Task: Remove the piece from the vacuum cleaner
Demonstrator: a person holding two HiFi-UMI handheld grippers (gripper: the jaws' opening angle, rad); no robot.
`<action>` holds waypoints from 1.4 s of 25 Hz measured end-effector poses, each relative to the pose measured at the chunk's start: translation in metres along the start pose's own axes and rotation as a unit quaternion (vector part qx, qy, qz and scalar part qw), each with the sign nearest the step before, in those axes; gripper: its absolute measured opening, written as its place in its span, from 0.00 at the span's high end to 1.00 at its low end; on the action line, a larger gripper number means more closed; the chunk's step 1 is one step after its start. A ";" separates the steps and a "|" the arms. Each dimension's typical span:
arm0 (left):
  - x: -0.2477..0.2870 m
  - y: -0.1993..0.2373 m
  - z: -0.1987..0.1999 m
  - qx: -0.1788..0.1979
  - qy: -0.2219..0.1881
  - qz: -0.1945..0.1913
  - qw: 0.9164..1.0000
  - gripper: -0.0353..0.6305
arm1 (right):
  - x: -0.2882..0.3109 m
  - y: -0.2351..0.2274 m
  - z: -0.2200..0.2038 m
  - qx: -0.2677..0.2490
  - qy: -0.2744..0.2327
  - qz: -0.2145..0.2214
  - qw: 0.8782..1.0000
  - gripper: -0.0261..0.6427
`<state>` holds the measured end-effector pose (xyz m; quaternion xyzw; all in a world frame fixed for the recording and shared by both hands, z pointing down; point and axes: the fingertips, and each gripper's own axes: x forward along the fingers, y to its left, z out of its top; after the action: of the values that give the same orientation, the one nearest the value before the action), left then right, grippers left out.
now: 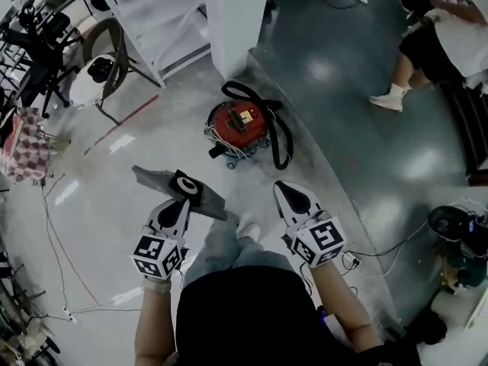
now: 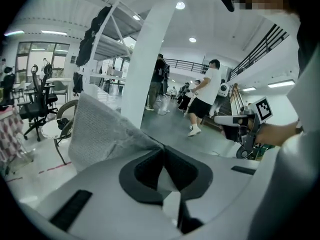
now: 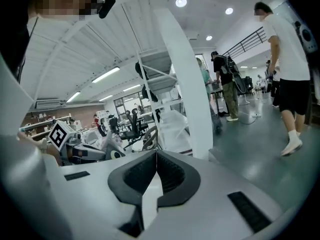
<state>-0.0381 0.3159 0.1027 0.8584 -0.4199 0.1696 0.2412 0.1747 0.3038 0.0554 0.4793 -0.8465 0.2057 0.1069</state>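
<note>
The piece (image 1: 156, 180), grey fabric with a black ring, is pinched in the jaws of the left gripper (image 1: 185, 202), its long axis crosswise to them, well apart from the vacuum cleaner (image 1: 240, 128) on the floor (image 1: 152, 139) ahead. The jaws of the right gripper (image 1: 287, 187) are pressed together on nothing, near the piece

Head view: from atop the person, facing steeply down at the floor, with the left gripper (image 1: 181, 201) and right gripper (image 1: 287, 191) low in frame and the red vacuum cleaner (image 1: 240, 126) further ahead. Left gripper view: rides that gripper, faces roughly level across the hall, own jaws very near at bottom, grey piece (image 2: 100, 129) blocking lower left. Right gripper view: same setup. All three share the white pillar (image 1: 236, 21); each gripper view catches the other gripper at its edge.
</note>
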 end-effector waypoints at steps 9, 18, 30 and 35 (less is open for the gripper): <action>0.050 0.096 -0.024 -0.044 0.044 -0.015 0.998 0.90 | 0.122 0.004 -0.001 -0.009 0.059 0.020 0.998 0.92; 0.108 0.156 -0.071 -0.074 0.093 -0.007 0.993 0.90 | 0.216 -0.009 -0.028 -0.011 0.105 0.043 0.993 0.92; 0.205 0.204 -0.171 -0.117 0.159 0.034 0.980 0.90 | 0.319 -0.074 -0.133 -0.007 0.186 0.092 0.978 0.92; 0.246 0.209 -0.221 -0.120 0.188 0.041 0.974 0.90 | 0.347 -0.102 -0.184 -0.004 0.210 0.097 0.973 0.92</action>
<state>-0.0801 0.1711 0.4636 0.7581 -0.4189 0.2860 0.4098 0.0792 0.0739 0.3761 0.3409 -0.8483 0.3079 0.2634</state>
